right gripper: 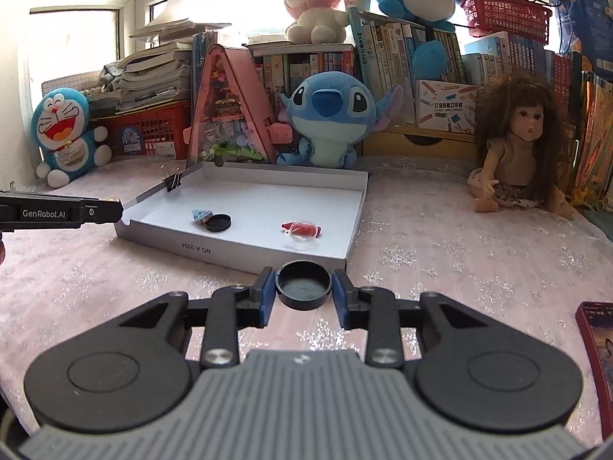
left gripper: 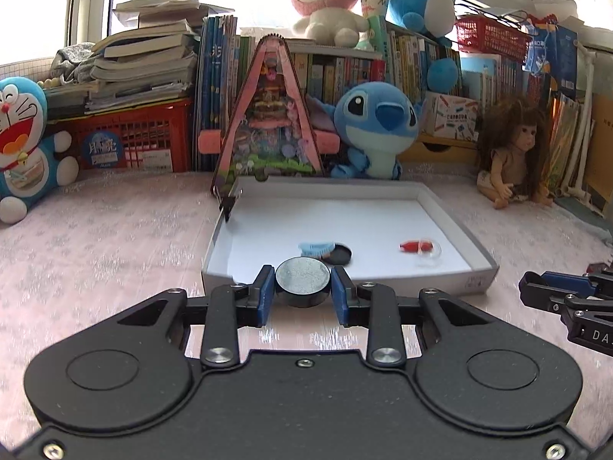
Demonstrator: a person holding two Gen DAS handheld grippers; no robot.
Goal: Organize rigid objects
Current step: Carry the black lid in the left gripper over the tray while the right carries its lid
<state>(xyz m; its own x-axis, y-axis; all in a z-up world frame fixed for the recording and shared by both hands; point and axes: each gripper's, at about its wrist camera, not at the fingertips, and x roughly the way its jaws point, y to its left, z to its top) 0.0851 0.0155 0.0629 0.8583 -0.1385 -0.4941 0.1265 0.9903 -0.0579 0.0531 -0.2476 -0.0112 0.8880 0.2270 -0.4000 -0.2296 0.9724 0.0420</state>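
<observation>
While the left gripper [left gripper: 302, 287] clamps a round black puck [left gripper: 302, 280] near the white tray [left gripper: 436, 207], the right gripper's [right gripper: 304, 287] fingers pinch a black cap [right gripper: 304, 285] just before it.

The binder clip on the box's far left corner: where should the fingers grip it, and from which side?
Grip the binder clip by its two wire handles, coming from above. It stands upright, clamped over the box wall, with the handles sticking up free above the rim. The black body sits tight on the wall, so it probably offers less to hold.
</observation>
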